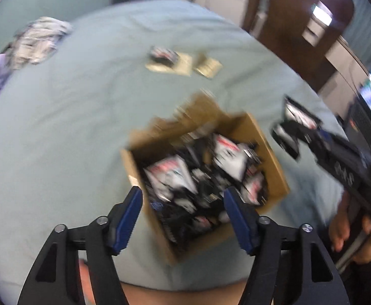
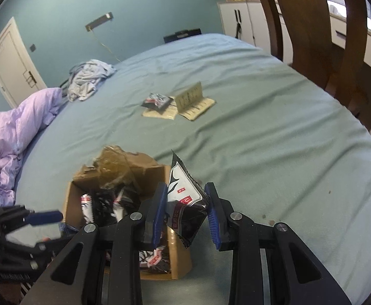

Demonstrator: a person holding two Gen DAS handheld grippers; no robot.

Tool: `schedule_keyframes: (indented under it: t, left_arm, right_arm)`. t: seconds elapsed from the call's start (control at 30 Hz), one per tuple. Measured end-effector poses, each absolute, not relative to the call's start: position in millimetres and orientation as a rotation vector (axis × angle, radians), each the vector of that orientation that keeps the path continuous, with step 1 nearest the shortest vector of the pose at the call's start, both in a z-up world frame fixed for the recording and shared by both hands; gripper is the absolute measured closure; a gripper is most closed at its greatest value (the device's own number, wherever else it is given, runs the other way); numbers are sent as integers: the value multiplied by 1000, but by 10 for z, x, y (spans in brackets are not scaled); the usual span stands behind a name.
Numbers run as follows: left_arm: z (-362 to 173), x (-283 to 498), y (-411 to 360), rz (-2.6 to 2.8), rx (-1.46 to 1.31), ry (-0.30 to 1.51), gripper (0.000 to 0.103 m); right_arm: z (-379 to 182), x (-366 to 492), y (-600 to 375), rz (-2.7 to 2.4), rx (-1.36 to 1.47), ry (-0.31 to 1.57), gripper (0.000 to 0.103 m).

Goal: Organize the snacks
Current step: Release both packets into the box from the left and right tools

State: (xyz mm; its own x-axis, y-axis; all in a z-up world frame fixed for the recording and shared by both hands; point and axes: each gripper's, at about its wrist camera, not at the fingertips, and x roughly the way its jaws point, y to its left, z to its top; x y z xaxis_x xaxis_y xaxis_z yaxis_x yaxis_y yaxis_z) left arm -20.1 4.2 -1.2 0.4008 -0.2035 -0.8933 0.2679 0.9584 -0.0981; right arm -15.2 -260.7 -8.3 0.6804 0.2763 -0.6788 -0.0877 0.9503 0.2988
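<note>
The right gripper (image 2: 186,212) clenched a black-and-white snack packet (image 2: 185,203) between its jaws, beside the cardboard box (image 1: 264,137) of snack packets. The left gripper (image 1: 183,213) was released, empty, with that box under its jaws.

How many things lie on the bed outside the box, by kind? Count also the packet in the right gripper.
Black-and-white snack packets: 2, one in the right gripper, one on the bed
Beige packets: 2
Cardboard box: 1
Total: 5
</note>
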Motion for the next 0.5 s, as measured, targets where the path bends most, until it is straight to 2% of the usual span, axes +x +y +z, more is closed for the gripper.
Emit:
schedule_keyframes:
  t: [0.2, 0.5]
  left_arm:
    - [100, -117, 337, -120, 12, 1036, 31]
    - [-52, 33, 546, -80, -100, 1105, 31]
  right_arm:
    - [-33, -228, -2425, 257, 184, 722, 75]
    - [-234, -78, -2026, 224, -15, 707, 73]
